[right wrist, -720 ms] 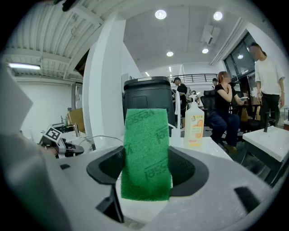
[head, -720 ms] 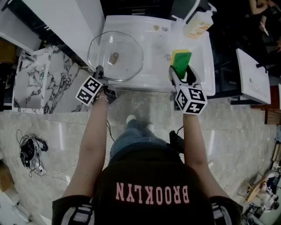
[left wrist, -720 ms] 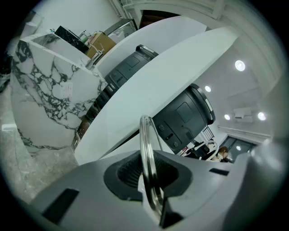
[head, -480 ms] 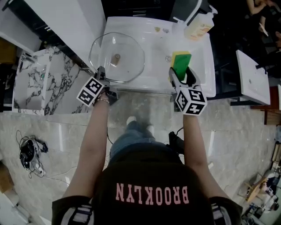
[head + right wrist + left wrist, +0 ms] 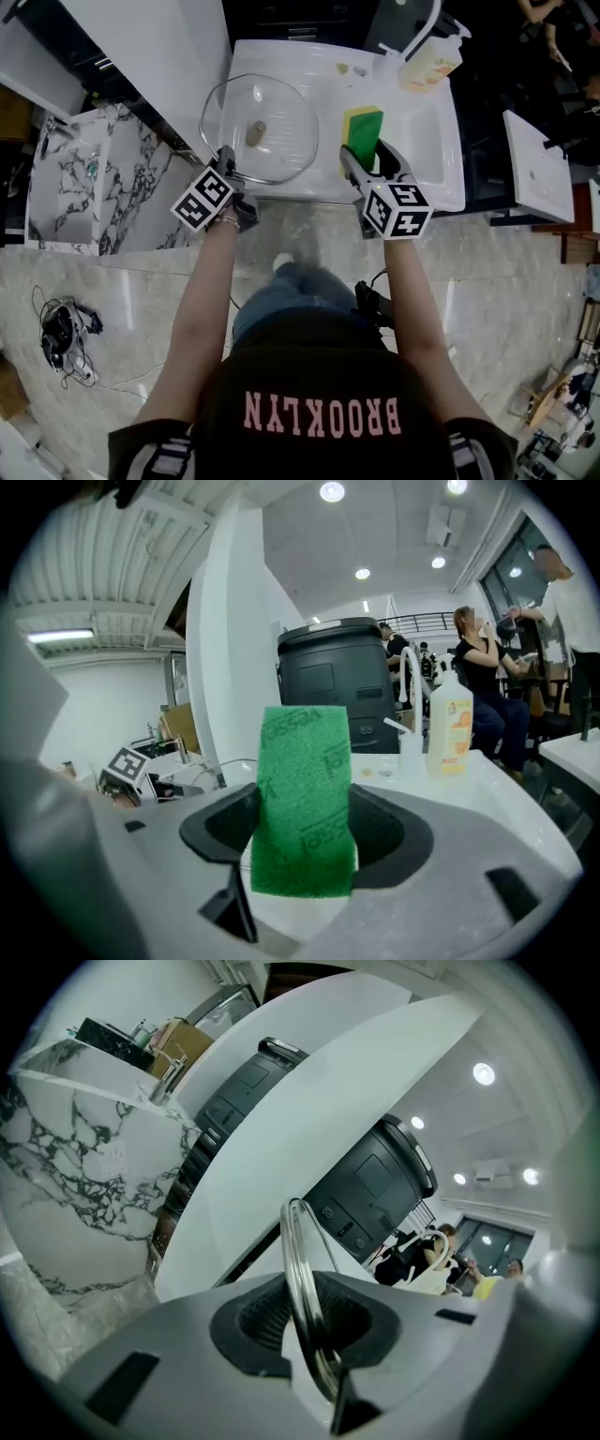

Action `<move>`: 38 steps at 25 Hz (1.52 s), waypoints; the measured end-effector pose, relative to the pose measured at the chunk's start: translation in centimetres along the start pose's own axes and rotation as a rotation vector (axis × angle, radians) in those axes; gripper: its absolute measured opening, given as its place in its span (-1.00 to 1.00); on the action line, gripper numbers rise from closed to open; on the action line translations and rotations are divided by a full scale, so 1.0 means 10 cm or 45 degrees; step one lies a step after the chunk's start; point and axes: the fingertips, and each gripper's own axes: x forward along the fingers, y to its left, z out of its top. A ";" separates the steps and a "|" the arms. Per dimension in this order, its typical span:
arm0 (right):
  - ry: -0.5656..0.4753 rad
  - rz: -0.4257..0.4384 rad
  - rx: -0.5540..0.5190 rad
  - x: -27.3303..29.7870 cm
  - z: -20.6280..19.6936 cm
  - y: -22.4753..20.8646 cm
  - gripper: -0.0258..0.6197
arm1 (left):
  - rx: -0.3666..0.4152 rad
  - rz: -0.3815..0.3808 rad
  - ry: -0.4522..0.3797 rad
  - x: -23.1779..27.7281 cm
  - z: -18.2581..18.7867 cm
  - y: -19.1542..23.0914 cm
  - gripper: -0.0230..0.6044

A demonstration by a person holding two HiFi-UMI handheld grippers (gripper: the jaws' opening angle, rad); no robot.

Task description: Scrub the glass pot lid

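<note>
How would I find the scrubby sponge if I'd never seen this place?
Look for the big white sink in front of the person. Over its middle, the right gripper pinches the sponge. It is the only bright green thing there, with a yellow edge, unlike the clear glass lid to its left.

lid point(image 5: 300, 1279): left gripper view only gets the rim edge-on, low end buried in left tongs point(image 5: 314, 1335)
sponge point(image 5: 305, 799): bottom sunk into right tongs point(image 5: 305, 847)
specks point(image 5: 343, 68) on sink point(image 5: 427, 141): too tiny to tell
bottle point(image 5: 429, 64) label: unreadable
</note>
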 end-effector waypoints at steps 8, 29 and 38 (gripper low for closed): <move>0.110 0.268 0.191 0.61 0.03 0.74 -0.04 | -0.040 -0.032 0.032 0.02 0.02 0.02 -0.79; 0.649 0.435 0.362 1.67 -0.56 1.78 -0.04 | -0.039 -0.022 0.034 0.03 0.03 0.03 -0.79; 0.756 0.470 0.299 1.68 -0.63 1.82 -0.04 | -0.039 -0.003 0.029 0.05 0.05 0.05 -0.79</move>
